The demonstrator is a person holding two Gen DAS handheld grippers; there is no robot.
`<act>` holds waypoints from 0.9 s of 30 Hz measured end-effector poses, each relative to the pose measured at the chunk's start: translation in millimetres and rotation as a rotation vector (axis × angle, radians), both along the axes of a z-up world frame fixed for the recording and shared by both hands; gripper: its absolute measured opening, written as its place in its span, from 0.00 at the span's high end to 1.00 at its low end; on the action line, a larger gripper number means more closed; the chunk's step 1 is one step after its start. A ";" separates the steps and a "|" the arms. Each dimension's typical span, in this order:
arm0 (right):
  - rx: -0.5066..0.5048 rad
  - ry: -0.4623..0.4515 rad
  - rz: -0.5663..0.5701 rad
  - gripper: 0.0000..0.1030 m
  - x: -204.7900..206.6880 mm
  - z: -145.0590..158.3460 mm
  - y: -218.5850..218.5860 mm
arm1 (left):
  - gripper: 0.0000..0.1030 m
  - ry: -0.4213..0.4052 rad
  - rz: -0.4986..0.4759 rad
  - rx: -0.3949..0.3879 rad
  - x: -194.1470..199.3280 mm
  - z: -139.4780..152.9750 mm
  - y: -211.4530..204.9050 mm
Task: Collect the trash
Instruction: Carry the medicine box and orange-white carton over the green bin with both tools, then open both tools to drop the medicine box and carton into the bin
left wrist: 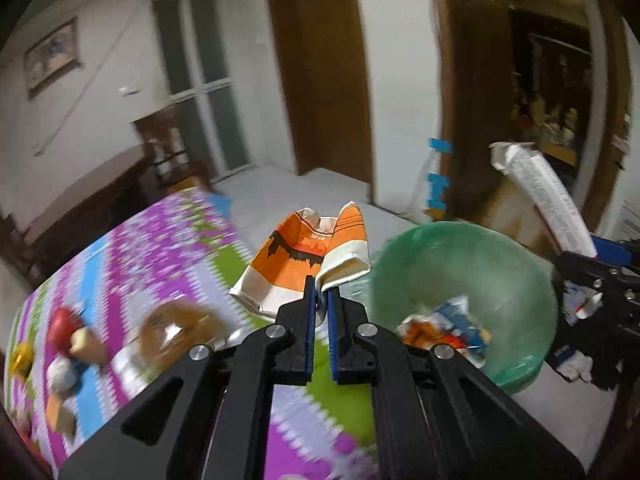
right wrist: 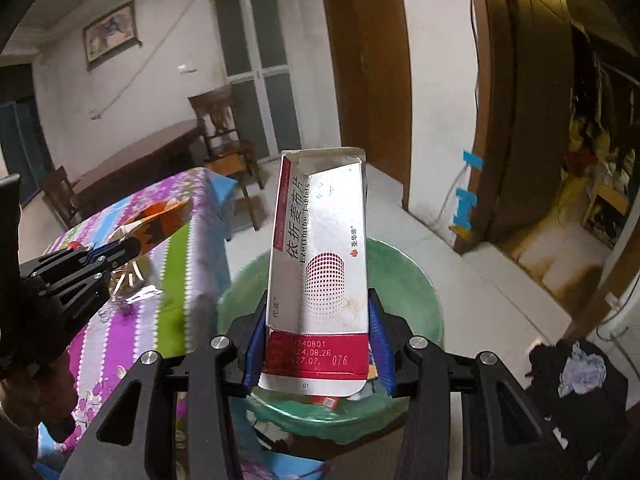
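In the left wrist view, a green basin [left wrist: 464, 280] lined with thin plastic sat on the floor just right of the tabletop [left wrist: 132, 264], and inside it lay a heap of crumpled wrappers [left wrist: 444, 326] in blue, white and orange. The left claw [left wrist: 319, 300] was pinched nearly closed on an edge of a flattened orange-and-white carton [left wrist: 296, 264], which stood up over the tabletop's right edge, just left of the basin. Blurred small things, among them a red-capped toy figure [left wrist: 70, 338], lay on the striped cloth at the near left. At the right edge the right claw [left wrist: 608, 250] appeared from the side, with a white box [left wrist: 548, 200] slanting up from it above the basin's far right rim. The right wrist view showed what the other could not: the white box [right wrist: 320, 272] was an opened medicine carton with a red band and printed dates, clamped at its sides between the blue pads of the right claw [right wrist: 318, 356] and standing upright over the green basin [right wrist: 420, 280]. The basin's contents were mostly hidden behind it. The left claw [right wrist: 132, 246] showed at the left with its orange-and-white carton [right wrist: 160, 220] over the tabletop [right wrist: 180, 272]. A dark bundle of cloth [right wrist: 576, 376] lay on the floor at the near right.
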State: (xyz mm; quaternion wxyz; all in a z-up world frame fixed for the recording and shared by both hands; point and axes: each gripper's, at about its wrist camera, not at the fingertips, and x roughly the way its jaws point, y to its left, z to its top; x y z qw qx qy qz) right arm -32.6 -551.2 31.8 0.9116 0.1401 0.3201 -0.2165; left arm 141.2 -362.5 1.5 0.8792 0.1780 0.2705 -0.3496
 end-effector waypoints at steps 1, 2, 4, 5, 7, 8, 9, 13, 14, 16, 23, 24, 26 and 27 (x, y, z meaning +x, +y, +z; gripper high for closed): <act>0.015 0.012 -0.007 0.55 1.2 -1.2 -8.6 | 0.96 0.008 -0.022 0.001 0.7 -1.5 -6.3; 0.034 0.024 -0.013 0.55 2.9 -2.8 -17.7 | 0.96 0.027 -0.060 0.001 3.4 -2.2 -16.1; 0.054 0.040 -0.027 0.55 4.6 -5.5 -29.8 | 0.96 0.074 -0.125 -0.002 8.1 -5.0 -32.0; 0.065 0.048 -0.031 0.55 5.9 -7.7 -36.0 | 0.96 0.098 -0.155 -0.006 10.3 -6.3 -36.7; 0.099 0.067 -0.036 0.56 8.5 -12.5 -47.2 | 0.96 0.156 -0.231 -0.019 13.4 -9.5 -47.9; 0.115 0.077 -0.039 0.56 9.9 -14.9 -52.3 | 0.96 0.184 -0.272 -0.025 14.6 -11.5 -53.5; 0.126 0.084 -0.041 0.56 11.4 -17.4 -55.2 | 0.96 0.202 -0.304 -0.026 15.3 -13.4 -57.4; 0.179 0.112 -0.056 0.55 12.3 -28.6 -71.7 | 0.96 0.238 -0.382 -0.010 13.3 -25.5 -70.4; 0.195 0.113 -0.060 0.55 12.5 -30.3 -75.6 | 0.96 0.240 -0.383 -0.006 12.5 -28.4 -72.1; 0.215 0.113 -0.066 0.55 12.1 -34.0 -79.9 | 0.96 0.240 -0.375 0.008 12.1 -34.4 -75.3; 0.224 0.115 -0.068 0.55 16.8 -36.6 -81.0 | 0.96 0.225 -0.351 0.024 10.0 -40.4 -87.2; 0.224 0.113 -0.066 0.55 16.1 -36.5 -79.6 | 0.96 0.220 -0.346 0.025 9.6 -39.9 -87.7; 0.226 0.109 -0.064 0.55 15.6 -37.1 -76.3 | 0.96 0.212 -0.338 0.028 8.4 -38.3 -85.1; 0.226 0.109 -0.064 0.55 15.6 -37.1 -74.2 | 0.96 0.209 -0.336 0.028 6.5 -38.3 -86.2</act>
